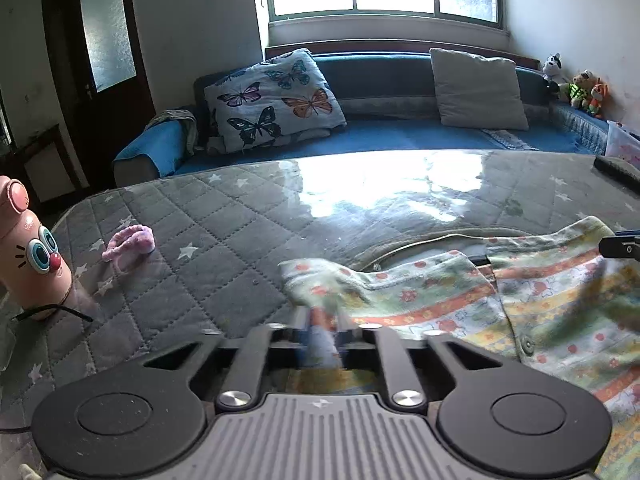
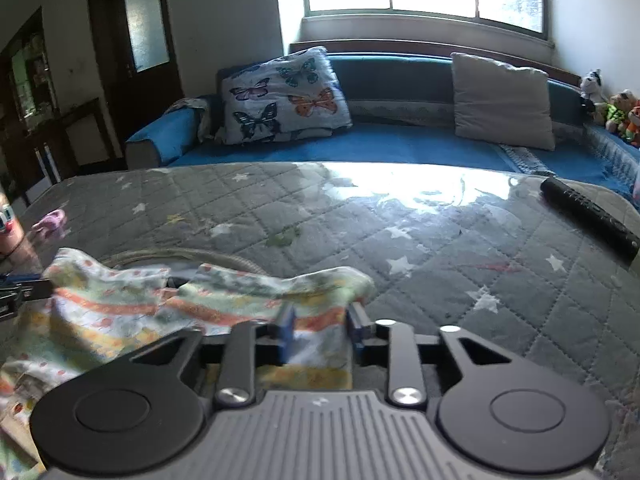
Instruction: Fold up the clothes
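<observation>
A small child's garment (image 1: pixel 460 300) with pale green, orange and yellow printed stripes lies on a grey quilted star-print table cover (image 1: pixel 208 240). My left gripper (image 1: pixel 322 320) is shut on the garment's left shoulder edge, its fingers blurred. In the right wrist view the garment (image 2: pixel 140 308) spreads to the left. My right gripper (image 2: pixel 320 320) has its blue-padded fingers (image 2: pixel 286 328) around the garment's right edge, with a wide gap between them. The other gripper's tip shows at the right edge of the left view (image 1: pixel 622 246) and the left edge of the right view (image 2: pixel 24 292).
A pink cartoon-faced bottle (image 1: pixel 32 256) and a pink knitted hair tie (image 1: pixel 130 242) sit on the left of the table. A black remote (image 2: pixel 588 216) lies at the far right. A blue sofa (image 1: pixel 360 132) with cushions stands behind the table under a window.
</observation>
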Motion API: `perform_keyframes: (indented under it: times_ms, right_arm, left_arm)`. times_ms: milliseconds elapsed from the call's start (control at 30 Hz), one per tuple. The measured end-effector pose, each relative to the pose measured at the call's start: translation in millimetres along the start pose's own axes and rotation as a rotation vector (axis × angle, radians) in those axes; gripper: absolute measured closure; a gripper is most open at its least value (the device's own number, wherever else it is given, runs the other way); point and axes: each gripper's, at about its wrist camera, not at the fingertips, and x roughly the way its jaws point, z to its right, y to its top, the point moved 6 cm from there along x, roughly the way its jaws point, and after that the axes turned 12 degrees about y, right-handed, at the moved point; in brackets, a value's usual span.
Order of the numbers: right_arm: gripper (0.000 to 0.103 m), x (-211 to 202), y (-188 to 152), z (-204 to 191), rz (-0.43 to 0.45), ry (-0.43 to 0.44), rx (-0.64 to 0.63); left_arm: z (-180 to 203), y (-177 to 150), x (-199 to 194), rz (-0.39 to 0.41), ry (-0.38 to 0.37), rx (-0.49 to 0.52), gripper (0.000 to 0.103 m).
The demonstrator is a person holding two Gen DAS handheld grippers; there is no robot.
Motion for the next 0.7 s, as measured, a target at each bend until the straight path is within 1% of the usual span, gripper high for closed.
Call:
perform_keyframes:
  times_ms: [33, 67, 100, 133, 167, 200, 300, 400, 433, 567, 700]
  right_arm:
    - [0.059, -3.2, -2.0, -3.7, -0.004, 0.006, -0.009]
    - [0.057, -6.5, -4.3, -7.6, -0.007, 0.008, -0.019]
    - [0.057, -9.9, -6.5, -11.6, -0.011, 0.011, -0.029]
    - [0.053, -13.8, -9.3, -16.5, -0.017, 0.020, -0.037]
    - [0.047, -18.5, -13.0, -23.1, -0.025, 0.041, -0.043]
    - [0.045, -23.1, -17.1, -29.5, -0.032, 0.058, -0.050]
    - [0.044, -35.8, -35.1, -48.5, -0.060, 0.099, -0.082]
    - [0.039, -48.6, -55.4, -65.4, -0.084, 0.122, -0.118]
    - [0.038, -52.9, -62.6, -70.0, -0.088, 0.123, -0.130]
    - [0.036, -70.0, -91.6, -88.3, -0.107, 0.127, -0.180]
    - [0.033, -87.2, -120.6, -106.5, -0.127, 0.132, -0.229]
  left_arm:
    - [0.1, -0.8, -2.2, 0.003, -0.001, 0.002, 0.058]
    - [0.9, -1.4, -7.4, 0.013, 0.001, 0.007, 0.051]
    - [1.9, -2.1, -12.7, 0.024, 0.002, 0.012, 0.048]
    - [4.1, -4.2, -19.1, 0.030, -0.006, 0.019, 0.045]
    - [6.2, -6.4, -25.5, 0.037, -0.013, 0.026, 0.038]
    - [8.4, -8.5, -31.9, 0.043, -0.020, 0.033, 0.032]
    - [16.5, -17.1, -51.7, 0.064, -0.039, 0.061, 0.024]
    - [25.2, -32.5, -70.7, 0.070, -0.065, 0.080, 0.018]
    - [27.9, -38.2, -76.9, 0.071, -0.075, 0.084, 0.018]
    - [39.8, -60.3, -99.5, 0.093, -0.075, 0.121, 0.015]
    - [47.7, -85.6, -116.6, 0.100, -0.076, 0.145, 0.015]
